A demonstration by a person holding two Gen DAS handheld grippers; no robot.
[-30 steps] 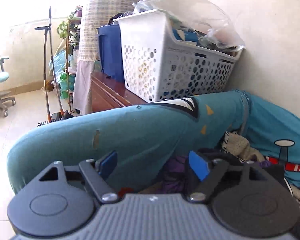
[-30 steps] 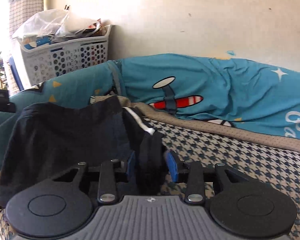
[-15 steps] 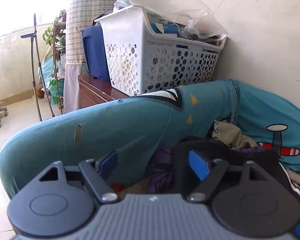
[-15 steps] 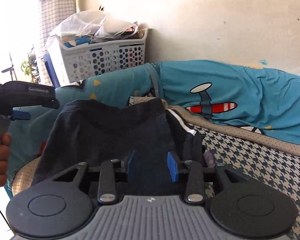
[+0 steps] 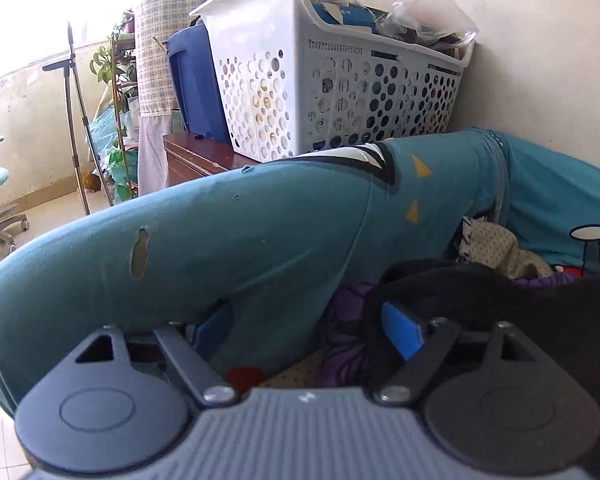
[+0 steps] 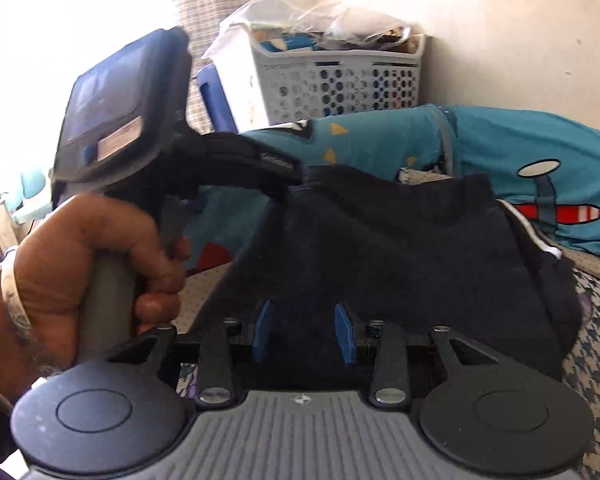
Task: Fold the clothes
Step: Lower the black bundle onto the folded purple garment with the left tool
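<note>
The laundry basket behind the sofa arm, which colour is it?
White, with round holes in its walls. The laundry basket shows best in the left wrist view.

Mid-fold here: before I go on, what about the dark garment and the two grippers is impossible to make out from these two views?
- Right wrist view: the right gripper has the dark garment between its pads; the near hem is hidden behind the gripper body.
- Right wrist view: the left gripper is blurred; its fingertips disappear at the cloth edge, so contact is unclear.
- Left wrist view: the left gripper's jaws are opening; its left pad is shaded against the teal bolster.
- Garment type: unclear.
</note>
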